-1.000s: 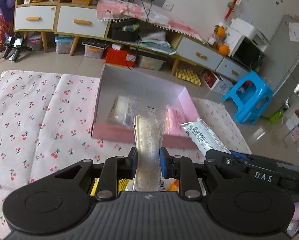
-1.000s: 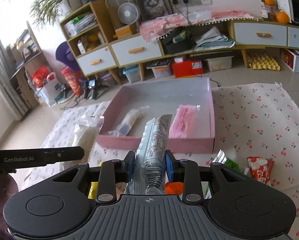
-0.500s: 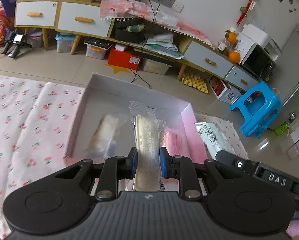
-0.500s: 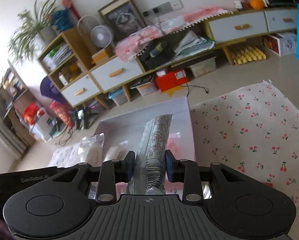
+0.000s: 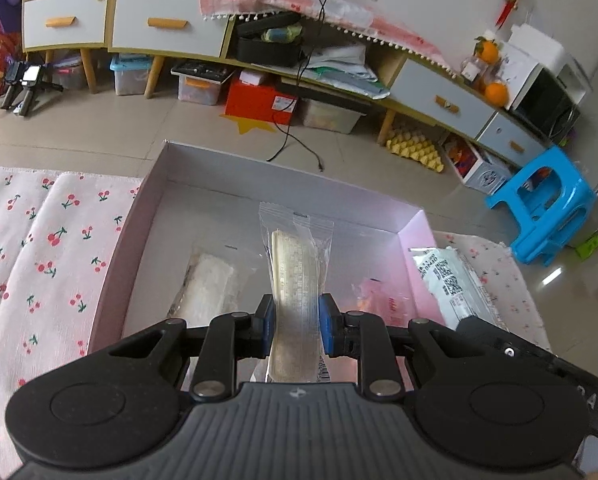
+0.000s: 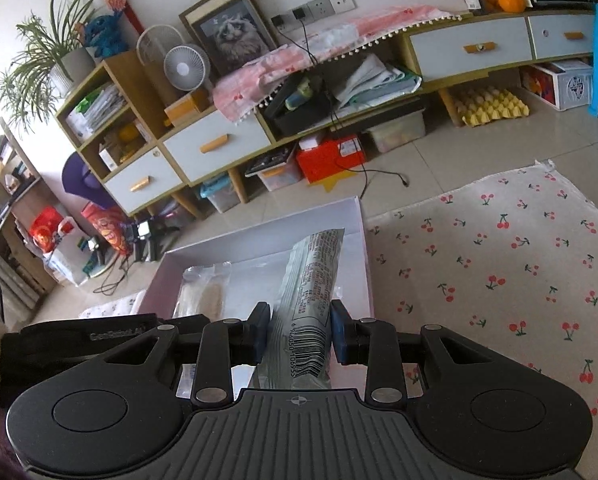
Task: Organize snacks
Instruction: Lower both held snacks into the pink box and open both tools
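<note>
Clear-wrapped wafer (image 5: pixel 297 280) over pink box (image 5: pixel 147 200)

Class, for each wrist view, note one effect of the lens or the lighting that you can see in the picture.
Left wrist view: the fisheye bows the cabinet into a curve, and glare whitens the floor tiles beside the blue stool. Right wrist view: daylight washes out the left edge by the plant, the cherry-print cloth bulges, and the corners go dark.

I see blue stool (image 5: pixel 541 204) right | red box (image 5: pixel 259 98) under cabinet (image 5: pixel 167 28) | small fan (image 6: pixel 187 68) beside framed picture (image 6: pixel 231 36) | oranges (image 5: pixel 495 92) on cabinet end
</note>
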### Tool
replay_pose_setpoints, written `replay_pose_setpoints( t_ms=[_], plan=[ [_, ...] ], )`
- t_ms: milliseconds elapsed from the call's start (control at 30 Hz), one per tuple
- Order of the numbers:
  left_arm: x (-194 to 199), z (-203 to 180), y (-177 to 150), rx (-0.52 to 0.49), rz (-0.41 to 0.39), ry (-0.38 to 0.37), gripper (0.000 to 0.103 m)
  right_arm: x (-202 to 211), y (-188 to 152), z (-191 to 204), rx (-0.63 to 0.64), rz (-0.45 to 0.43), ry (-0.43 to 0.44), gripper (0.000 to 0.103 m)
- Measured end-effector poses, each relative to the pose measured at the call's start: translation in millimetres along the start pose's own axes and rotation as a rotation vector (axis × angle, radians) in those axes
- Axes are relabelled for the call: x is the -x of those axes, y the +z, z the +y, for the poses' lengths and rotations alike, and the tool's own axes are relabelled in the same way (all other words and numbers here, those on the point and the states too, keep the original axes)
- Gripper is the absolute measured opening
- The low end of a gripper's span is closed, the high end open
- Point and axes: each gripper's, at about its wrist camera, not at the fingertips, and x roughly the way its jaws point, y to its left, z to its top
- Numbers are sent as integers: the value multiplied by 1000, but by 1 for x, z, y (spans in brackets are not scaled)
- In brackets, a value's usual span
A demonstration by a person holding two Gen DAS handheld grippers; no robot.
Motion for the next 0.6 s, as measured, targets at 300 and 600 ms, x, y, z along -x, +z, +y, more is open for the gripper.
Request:
replay_pose_setpoints(
  t_ms=[300, 600],
  plan=[
    [-1, -1, 6, -22, -35, 30, 30, -5, -1, 1, 6, 3, -9, 35],
    [4, -8, 7, -55, -43, 56, 50, 0, 4, -7, -56, 3, 15, 50]
  ],
)
